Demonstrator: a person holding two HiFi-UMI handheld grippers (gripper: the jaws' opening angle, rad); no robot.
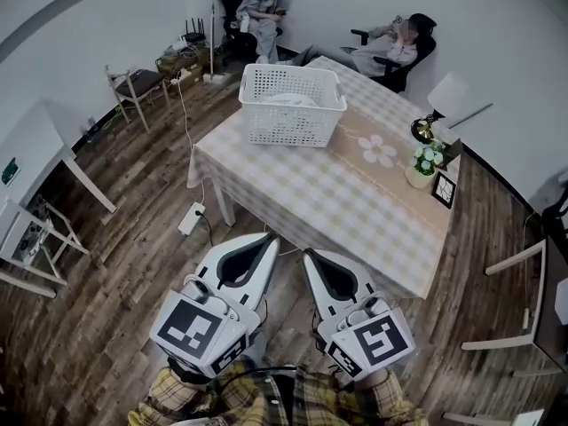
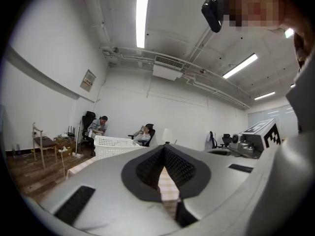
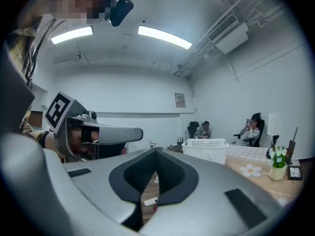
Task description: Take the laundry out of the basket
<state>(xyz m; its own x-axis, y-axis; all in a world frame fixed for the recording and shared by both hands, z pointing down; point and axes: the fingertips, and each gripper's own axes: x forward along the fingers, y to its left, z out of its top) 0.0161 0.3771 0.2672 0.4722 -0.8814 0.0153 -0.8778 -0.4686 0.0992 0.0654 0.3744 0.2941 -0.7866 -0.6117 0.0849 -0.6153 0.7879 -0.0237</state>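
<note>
Seemingly at the approach step, the left tool (image 1: 264, 240) and right tool (image 1: 311, 257) hang clenched and empty at lower centre, short of the counter (image 1: 355, 202); next, reach the upper-centre basket (image 1: 288, 130) and open over its pale laundry (image 1: 288, 100).

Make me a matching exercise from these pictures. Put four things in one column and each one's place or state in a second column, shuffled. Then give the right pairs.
Things:
1. laundry basket
2. potted flowers
3. power strip
4. left tongs

Places or states:
A. on the wood floor, left of the table in the head view
B. shut, nothing between them, by the table's near edge
C. at the table's far end
D. by the table's right edge

Pairs: 1-C, 2-D, 3-A, 4-B
</note>
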